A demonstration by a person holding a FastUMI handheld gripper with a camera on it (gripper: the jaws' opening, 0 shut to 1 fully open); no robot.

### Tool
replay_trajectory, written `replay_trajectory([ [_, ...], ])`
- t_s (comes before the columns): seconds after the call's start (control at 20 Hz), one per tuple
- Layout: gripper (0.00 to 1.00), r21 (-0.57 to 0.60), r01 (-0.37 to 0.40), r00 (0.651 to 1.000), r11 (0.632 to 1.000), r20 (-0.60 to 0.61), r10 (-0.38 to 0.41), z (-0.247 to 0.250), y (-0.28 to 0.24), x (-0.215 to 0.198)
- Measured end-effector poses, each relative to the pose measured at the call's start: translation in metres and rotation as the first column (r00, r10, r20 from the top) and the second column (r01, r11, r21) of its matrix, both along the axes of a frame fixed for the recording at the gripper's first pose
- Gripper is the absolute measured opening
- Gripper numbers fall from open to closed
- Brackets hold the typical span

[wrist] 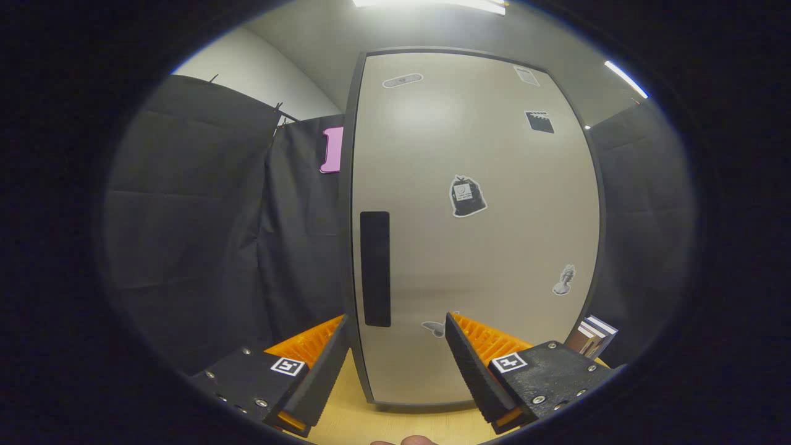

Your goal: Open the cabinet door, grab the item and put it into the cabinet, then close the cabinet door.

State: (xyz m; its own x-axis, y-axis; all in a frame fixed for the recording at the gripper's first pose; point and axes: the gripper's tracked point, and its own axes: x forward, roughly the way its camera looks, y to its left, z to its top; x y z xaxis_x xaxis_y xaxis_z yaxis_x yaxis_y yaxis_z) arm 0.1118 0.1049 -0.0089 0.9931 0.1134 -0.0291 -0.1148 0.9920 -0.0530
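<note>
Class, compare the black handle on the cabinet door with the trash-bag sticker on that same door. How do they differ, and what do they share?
The handle is a tall, plain black rectangle near the door's left edge; the trash-bag sticker is small, irregular in outline, white-bordered and near the door's middle. The handle sits lower, just beyond the open gripper; the sticker sits higher up. Both are dark and lie on the closed cabinet door.

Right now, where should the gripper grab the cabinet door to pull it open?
Grab the dark handle, the upright strip by the door's left edge. Likely come straight from the front, one finger each side. The gripper is open, just ahead of it, holding nothing.
</note>
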Motion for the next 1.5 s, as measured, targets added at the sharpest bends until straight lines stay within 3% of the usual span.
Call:
replay_trajectory([
  [0.3, 0.92, 0.0, -0.005, 0.999, 1.0, 0.035, 0.005, 0.003, 0.013, 0.043],
  [0.4, 0.86, -0.01, 0.002, 0.999, 1.0, 0.04, -0.002, 0.003, 0.014, 0.053],
  [0.6, 0.64, -0.016, -0.006, 1.0, 1.0, 0.001, 0.006, -0.007, 0.02, 0.065],
  [0.65, 0.51, -0.01, -0.022, 1.0, 1.0, -0.008, 0.022, -0.009, 0.025, 0.064],
  [0.7, 0.45, -0.021, -0.014, 1.0, 1.0, -0.004, 0.014, -0.009, 0.025, 0.065],
  [0.85, 0.33, -0.025, -0.026, 1.0, 0.999, -0.008, 0.026, -0.01, 0.025, 0.064],
  [1.25, 0.29, -0.048, -0.067, 0.998, 0.997, -0.023, 0.066, -0.01, 0.024, 0.05],
  [1.5, 0.3, -0.045, -0.132, 0.991, 0.99, -0.033, 0.131, -0.012, 0.02, 0.028],
])
